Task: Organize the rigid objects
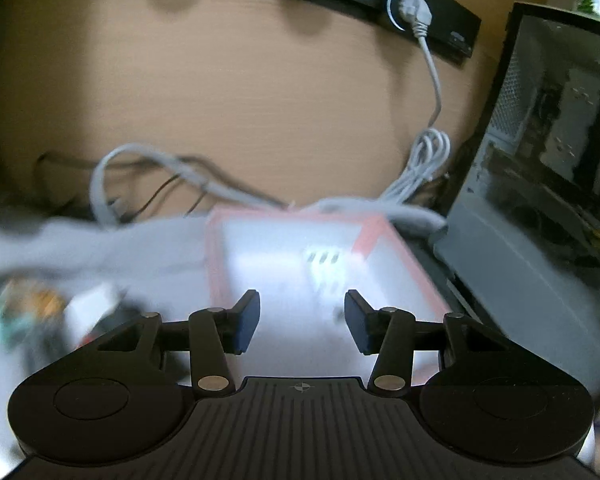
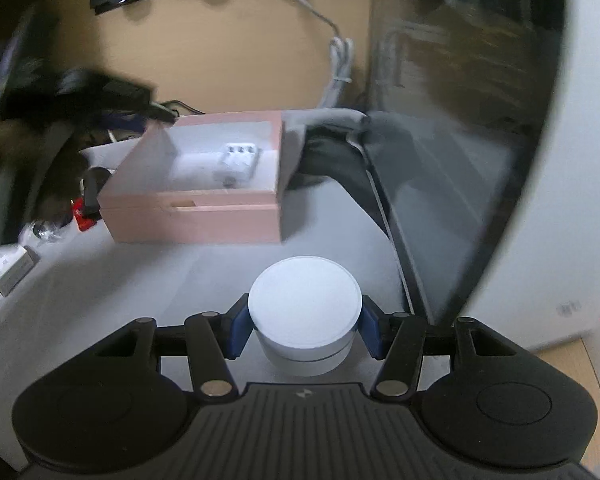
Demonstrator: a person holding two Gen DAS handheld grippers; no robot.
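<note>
A pink open box [image 2: 196,216] stands on the grey table; a small white adapter [image 2: 240,158] lies inside it. In the left wrist view the same box [image 1: 216,248] is blurred, with the white adapter [image 1: 324,264] in it. My left gripper [image 1: 302,322] hovers over the box's near part, open, with nothing between its blue pads. My right gripper [image 2: 305,328] is shut on a white round jar [image 2: 304,312], its pads pressing both sides, in front of the box.
A computer case [image 1: 540,168] with a glass side stands right of the box; it fills the right wrist view's right [image 2: 460,140]. White cables [image 1: 424,160] lie behind the box. Small items, among them a white packet [image 2: 8,268] and a red object [image 2: 82,216], lie left.
</note>
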